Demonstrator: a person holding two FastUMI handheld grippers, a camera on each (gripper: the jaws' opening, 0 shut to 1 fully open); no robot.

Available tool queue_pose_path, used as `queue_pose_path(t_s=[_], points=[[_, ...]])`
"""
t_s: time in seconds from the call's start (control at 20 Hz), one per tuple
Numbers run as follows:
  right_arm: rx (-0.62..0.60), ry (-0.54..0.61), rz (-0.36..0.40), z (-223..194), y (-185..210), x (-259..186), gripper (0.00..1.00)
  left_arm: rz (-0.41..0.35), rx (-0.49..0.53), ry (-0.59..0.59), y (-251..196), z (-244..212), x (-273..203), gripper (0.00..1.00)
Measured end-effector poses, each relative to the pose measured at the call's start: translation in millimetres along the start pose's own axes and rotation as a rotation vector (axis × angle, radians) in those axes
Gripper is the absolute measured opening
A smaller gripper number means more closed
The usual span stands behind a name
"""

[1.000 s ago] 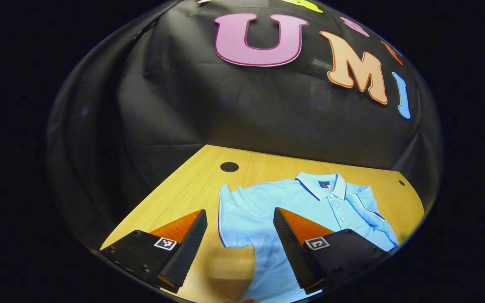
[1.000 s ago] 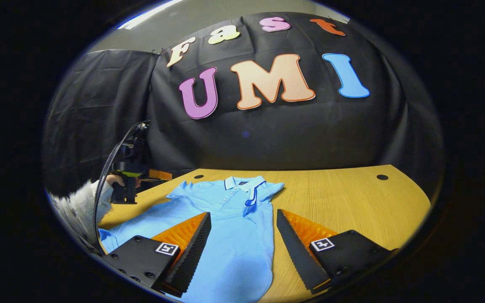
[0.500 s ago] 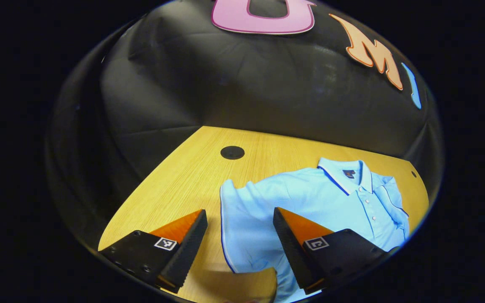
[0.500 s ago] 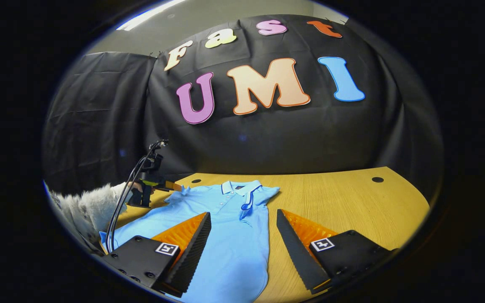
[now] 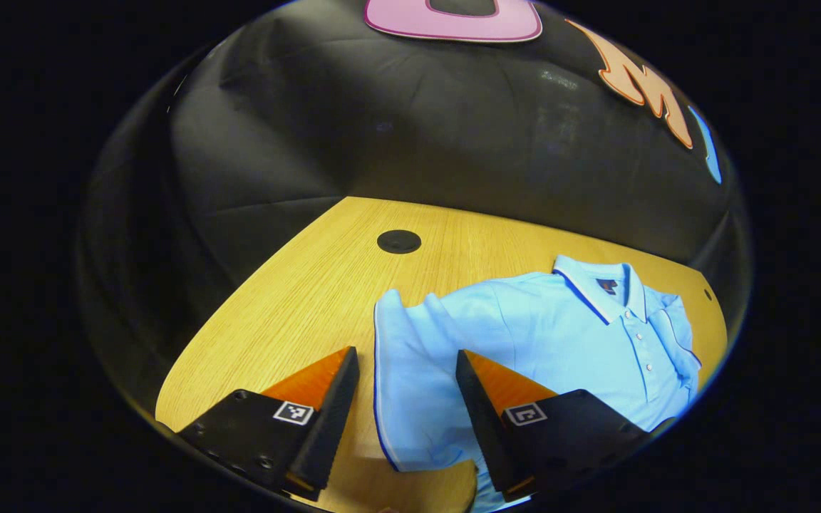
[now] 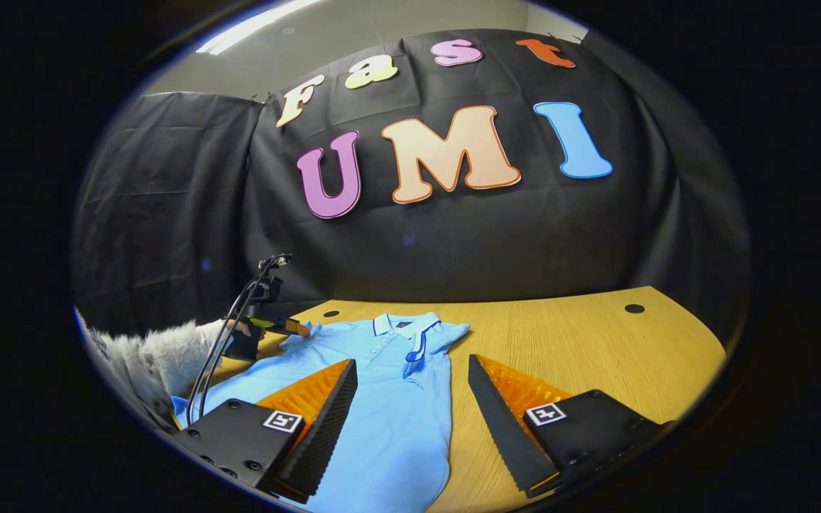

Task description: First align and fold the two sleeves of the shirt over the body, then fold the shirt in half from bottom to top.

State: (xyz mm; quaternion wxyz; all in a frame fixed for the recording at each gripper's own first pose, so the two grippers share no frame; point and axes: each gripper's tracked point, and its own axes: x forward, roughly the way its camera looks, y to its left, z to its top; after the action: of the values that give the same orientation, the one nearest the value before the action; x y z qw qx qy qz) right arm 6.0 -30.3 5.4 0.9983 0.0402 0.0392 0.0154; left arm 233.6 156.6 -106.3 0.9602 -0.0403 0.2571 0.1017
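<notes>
A light blue polo shirt (image 5: 560, 335) lies face up on the wooden table (image 5: 289, 299), collar toward the booth wall. Its flat left sleeve (image 5: 410, 377) sits between the fingers of my left gripper (image 5: 405, 399), which is open and low over it; one finger is outside the sleeve hem, the other over the cloth. In the right gripper view the shirt (image 6: 382, 406) has its right sleeve (image 6: 421, 342) folded onto the chest. My right gripper (image 6: 410, 420) hangs open above the shirt's lower body. The left gripper (image 6: 296, 329) shows at the far shoulder.
A hand in a fuzzy white sleeve (image 6: 154, 356) holds the left gripper, with a cable looping up from it. Round cable holes (image 5: 398, 241) (image 6: 633, 308) mark the table's back corners. Bare wood (image 6: 581, 349) stretches right of the shirt.
My left gripper has moved down and forward to the left sleeve, and its fingers stand slightly closer together. The right gripper has drawn back a little from the shirt.
</notes>
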Motion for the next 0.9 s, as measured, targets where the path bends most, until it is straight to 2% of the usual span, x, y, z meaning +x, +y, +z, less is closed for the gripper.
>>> queue_pose_path(t_s=[0.05, 0.1, 0.15, 0.2, 0.35, 0.45, 0.55, 0.6, 0.65, 0.75, 0.85, 0.9], points=[[0.003, -0.001, 0.000, 0.6, -0.5, 0.0, 0.98, 0.005, 0.001, 0.003, 1.5, -1.0, -0.3, 0.73], [0.003, -0.001, 0.000, 1.3, -0.5, -1.1, 0.98, 0.008, 0.001, 0.003, 1.8, -2.1, -0.5, 0.73], [0.003, -0.004, 0.001, 2.5, 0.0, -1.3, 0.98, 0.009, -0.001, 0.005, 2.4, -1.0, 0.5, 0.67], [0.004, -0.006, 0.004, 2.3, 0.9, -1.8, 0.98, 0.009, -0.003, 0.004, 2.8, -2.7, -0.7, 0.66], [0.006, -0.006, 0.005, 2.1, 0.9, -1.3, 0.98, 0.002, 0.003, 0.015, 1.7, -4.1, -3.0, 0.54], [0.007, -0.008, 0.005, 3.5, 0.8, -1.5, 0.98, -0.021, 0.006, 0.018, -2.0, -5.4, -3.0, 0.55], [0.007, -0.012, 0.003, 3.4, -1.2, -1.8, 0.98, -0.052, 0.001, 0.017, -9.8, -4.5, -5.2, 0.31], [0.007, -0.012, 0.005, 4.1, -0.8, -2.6, 0.98, -0.070, 0.003, 0.016, -11.9, -4.4, -5.6, 0.24], [0.007, -0.013, 0.006, 4.5, -0.7, -2.5, 0.98, -0.083, 0.009, 0.016, -12.2, -4.8, -5.8, 0.10], [0.010, -0.016, 0.011, 5.5, 1.2, -3.6, 0.98, -0.113, 0.012, 0.009, -14.0, -3.0, -6.9, 0.03], [0.010, -0.024, 0.015, 8.6, 2.2, -4.9, 0.98, -0.121, 0.003, 0.004, -15.2, -2.8, -6.9, 0.00], [0.010, -0.026, 0.016, 9.1, 2.4, -5.6, 0.98, -0.117, 0.001, 0.005, -15.1, -3.2, -7.3, 0.02]])
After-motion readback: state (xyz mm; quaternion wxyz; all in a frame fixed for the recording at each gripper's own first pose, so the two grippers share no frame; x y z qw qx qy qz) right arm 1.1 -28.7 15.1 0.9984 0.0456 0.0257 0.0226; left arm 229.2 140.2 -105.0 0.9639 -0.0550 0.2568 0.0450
